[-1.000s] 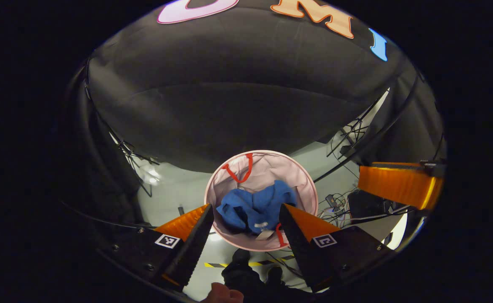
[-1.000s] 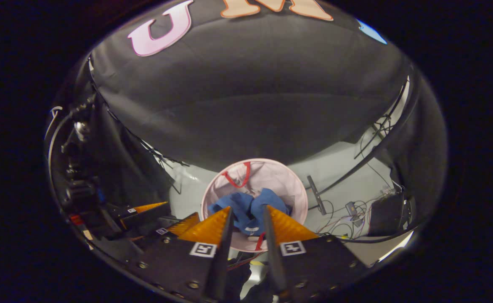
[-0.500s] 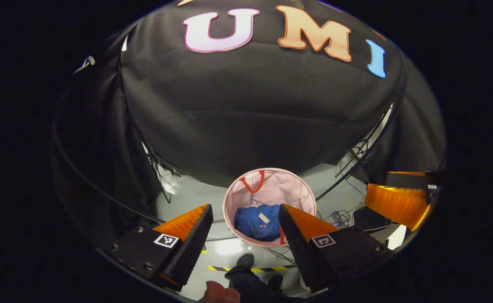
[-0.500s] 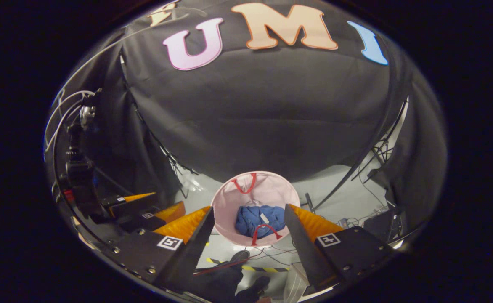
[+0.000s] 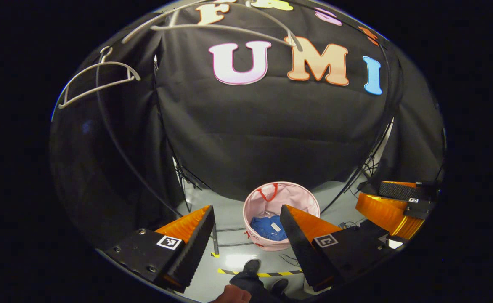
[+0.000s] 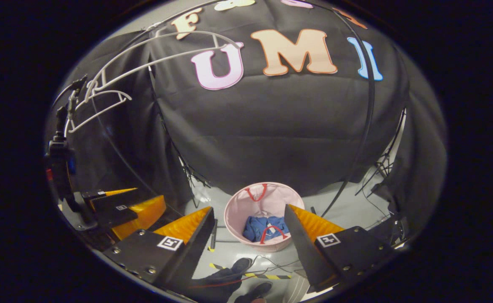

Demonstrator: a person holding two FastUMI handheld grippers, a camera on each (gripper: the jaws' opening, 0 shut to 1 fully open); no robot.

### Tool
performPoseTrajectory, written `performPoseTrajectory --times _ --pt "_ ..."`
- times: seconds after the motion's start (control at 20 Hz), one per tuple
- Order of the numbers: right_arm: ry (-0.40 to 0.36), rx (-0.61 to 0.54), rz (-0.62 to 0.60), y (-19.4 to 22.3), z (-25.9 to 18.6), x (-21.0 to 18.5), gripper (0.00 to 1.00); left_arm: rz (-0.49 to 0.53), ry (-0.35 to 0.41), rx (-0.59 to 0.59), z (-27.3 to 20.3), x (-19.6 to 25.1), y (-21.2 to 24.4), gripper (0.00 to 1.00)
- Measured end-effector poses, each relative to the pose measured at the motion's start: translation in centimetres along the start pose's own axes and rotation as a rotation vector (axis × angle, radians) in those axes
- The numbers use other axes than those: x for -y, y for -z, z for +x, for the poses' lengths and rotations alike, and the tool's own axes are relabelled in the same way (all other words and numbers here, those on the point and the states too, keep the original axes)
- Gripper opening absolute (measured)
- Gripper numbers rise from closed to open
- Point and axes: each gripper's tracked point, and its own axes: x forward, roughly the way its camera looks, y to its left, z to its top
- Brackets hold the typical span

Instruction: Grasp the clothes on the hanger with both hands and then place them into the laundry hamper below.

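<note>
1. The pink laundry hamper (image 5: 281,198) is standing on the floor, well below and ahead of both grippers.
2. The blue clothes (image 6: 266,226) are lying bunched inside it, at the bottom.
3. The left gripper (image 5: 246,219) is hanging above with jaws wide apart, gripping nothing.
4. The right gripper (image 6: 250,219) is doing likewise; neither looks clearly nearer, and I judge the placing done.
5. A bare white hanger (image 5: 97,80) is hanging up high, to the left.

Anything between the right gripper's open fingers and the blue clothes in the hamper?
Nothing: in the right gripper view, right gripper sits above hamper; blue clothes show unobstructed.
</note>
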Motion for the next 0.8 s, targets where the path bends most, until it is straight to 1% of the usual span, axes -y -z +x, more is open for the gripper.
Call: performPoseTrajectory --times 0.05,0.15,0.2,0.3,0.35,0.4,0.45,0.5,0.6,0.65,0.7,0.75,0.8 --pt "-0.001 0.026 0.011 -0.7 -0.6 -0.6 0.95 -0.004 -0.004 0.018 -0.8 -0.5 -0.5 0.99" --pt "0.005 0.094 0.019 -2.7 -1.8 -1.2 0.95 -0.006 0.002 0.066 -2.4 -2.0 -2.0 0.98" --pt "0.011 0.131 0.015 -4.2 -2.7 -1.7 1.00 -0.001 0.003 0.099 -3.2 -3.0 -2.9 0.98" --pt "0.040 0.192 0.005 -6.6 -4.4 -2.3 1.00 0.026 -0.001 0.157 -4.5 -4.8 -5.4 1.00" --pt "0.049 0.216 0.005 -7.5 -5.3 -2.9 0.99 0.036 -0.011 0.180 -5.1 -5.8 -6.4 0.98" --pt "0.054 0.234 0.006 -8.3 -6.0 -3.5 0.99 0.039 -0.012 0.198 -5.9 -6.6 -7.1 1.00" --pt "0.062 0.261 0.002 -9.2 -6.8 -3.9 0.99 0.035 -0.007 0.232 -6.8 -7.1 -8.2 1.00" --pt "0.076 0.286 0.000 -10.1 -7.4 -3.9 0.99 0.028 -0.001 0.269 -7.6 -7.4 -9.3 0.98" --pt "0.089 0.318 -0.005 -11.2 -9.2 -3.0 0.99 0.020 0.012 0.319 -8.8 -8.2 -11.0 0.98" --pt "0.097 0.328 -0.011 -11.6 -10.0 -3.2 0.99 0.021 0.014 0.332 -9.3 -8.6 -11.5 1.00" --pt "0.101 0.339 -0.015 -11.8 -10.9 -3.4 1.00 0.021 0.020 0.349 -10.1 -8.8 -12.0 0.98" --pt "0.105 0.353 -0.018 -12.2 -11.9 -3.6 1.00 0.019 0.025 0.360 -10.8 -8.9 -12.5 0.97" --pt "0.108 0.370 -0.014 -12.5 -12.8 -3.7 0.99 0.019 0.026 0.369 -11.7 -9.0 -12.6 1.00"
